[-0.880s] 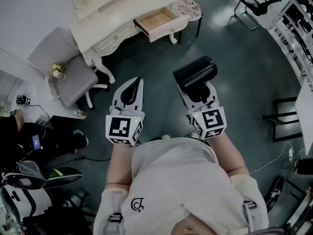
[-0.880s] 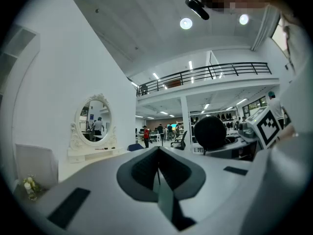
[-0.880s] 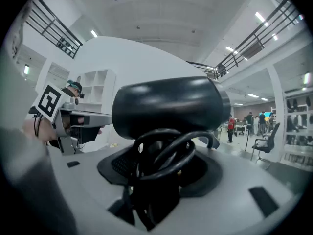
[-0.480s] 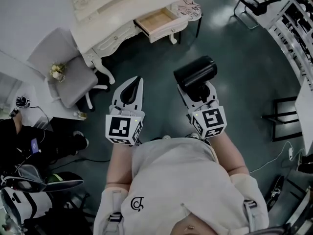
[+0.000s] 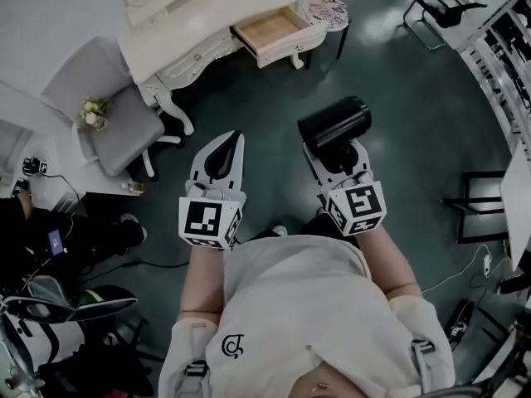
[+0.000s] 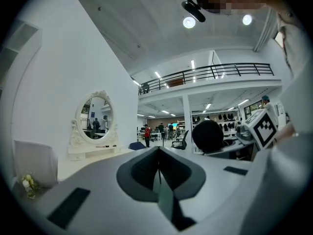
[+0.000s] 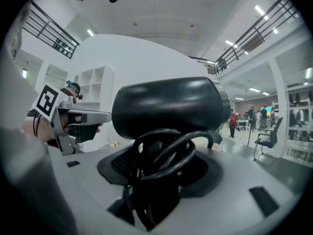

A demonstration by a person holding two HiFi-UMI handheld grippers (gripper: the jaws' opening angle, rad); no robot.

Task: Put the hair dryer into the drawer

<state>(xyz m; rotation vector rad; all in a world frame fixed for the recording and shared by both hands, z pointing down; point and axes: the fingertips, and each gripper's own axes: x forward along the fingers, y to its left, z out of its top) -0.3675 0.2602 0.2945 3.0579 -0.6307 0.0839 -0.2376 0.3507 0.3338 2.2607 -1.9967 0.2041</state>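
Observation:
My right gripper (image 5: 336, 149) is shut on a black hair dryer (image 5: 333, 123), held level over the dark floor. In the right gripper view the hair dryer (image 7: 168, 104) fills the middle, its coiled black cord (image 7: 166, 153) bunched between the jaws. My left gripper (image 5: 222, 154) hangs beside it, shut with nothing in it; in the left gripper view its jaws (image 6: 159, 173) meet at a thin line. The white dressing table (image 5: 166, 31) stands ahead at the top of the head view with its wooden drawer (image 5: 270, 30) pulled open. Its oval mirror (image 6: 96, 119) shows in the left gripper view.
A grey chair (image 5: 116, 114) with a small flower bunch (image 5: 93, 110) stands left of the dressing table. A small round table with a patterned cloth (image 5: 328, 8) sits right of the drawer. A black office chair (image 5: 436, 8) and shelving (image 5: 506, 40) are at the far right.
The dressing table, drawer and chair have shifted slightly up and right in the head view. Both grippers keep their hold and their places side by side.

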